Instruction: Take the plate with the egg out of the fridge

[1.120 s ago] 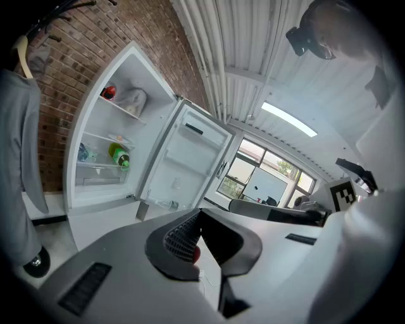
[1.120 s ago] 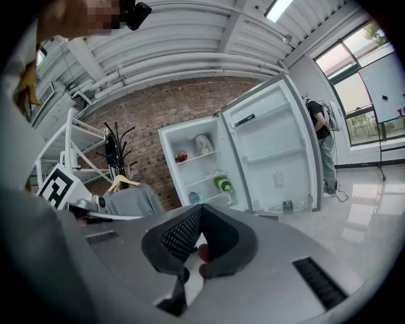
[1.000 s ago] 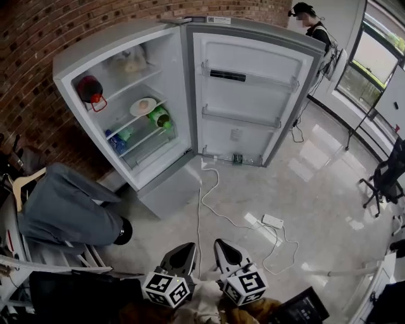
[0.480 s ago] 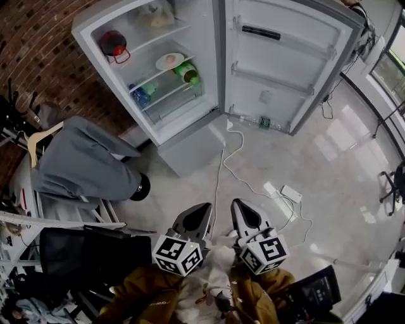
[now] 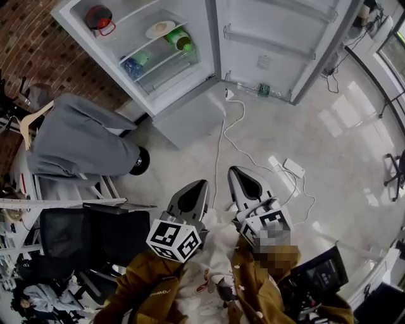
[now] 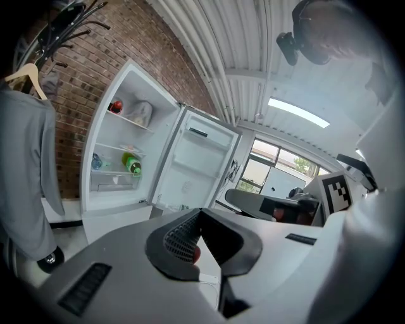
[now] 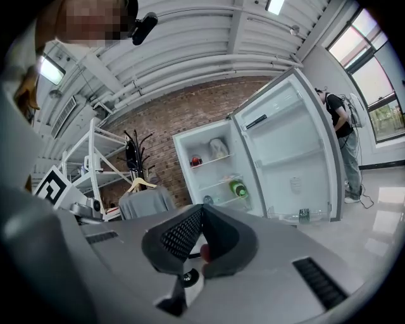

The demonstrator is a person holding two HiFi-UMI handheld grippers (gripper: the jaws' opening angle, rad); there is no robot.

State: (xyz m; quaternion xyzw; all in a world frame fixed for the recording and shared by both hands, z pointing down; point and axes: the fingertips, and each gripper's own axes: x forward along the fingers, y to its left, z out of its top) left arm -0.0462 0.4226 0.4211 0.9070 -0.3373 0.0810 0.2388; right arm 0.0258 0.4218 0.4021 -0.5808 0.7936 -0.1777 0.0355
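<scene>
The fridge (image 5: pixel 190 95) stands open at the top of the head view. A white plate with the egg (image 5: pixel 160 29) lies on its middle shelf, next to a green bottle (image 5: pixel 179 40) lying on its side. A red pot (image 5: pixel 99 17) sits on the shelf above. Both grippers hang low over the floor, far from the fridge. My left gripper (image 5: pixel 202 183) and my right gripper (image 5: pixel 232 170) are shut, with nothing between the jaws. The left gripper view shows the fridge (image 6: pixel 120 190) and the green bottle (image 6: pixel 131 166) far off. The right gripper view shows the bottle (image 7: pixel 237 188) as well.
The fridge door (image 5: pixel 278 44) is swung wide to the right. A white cable and power strip (image 5: pixel 291 168) lie on the floor between me and the fridge. A grey coat on a hanger (image 5: pixel 76 142) and a black chair (image 5: pixel 95 240) stand at the left. A person (image 7: pixel 342 126) stands beyond the door.
The head view has tipped further down, so the fridge has slid toward the top edge. Both grippers sit higher in the frame and remain shut.
</scene>
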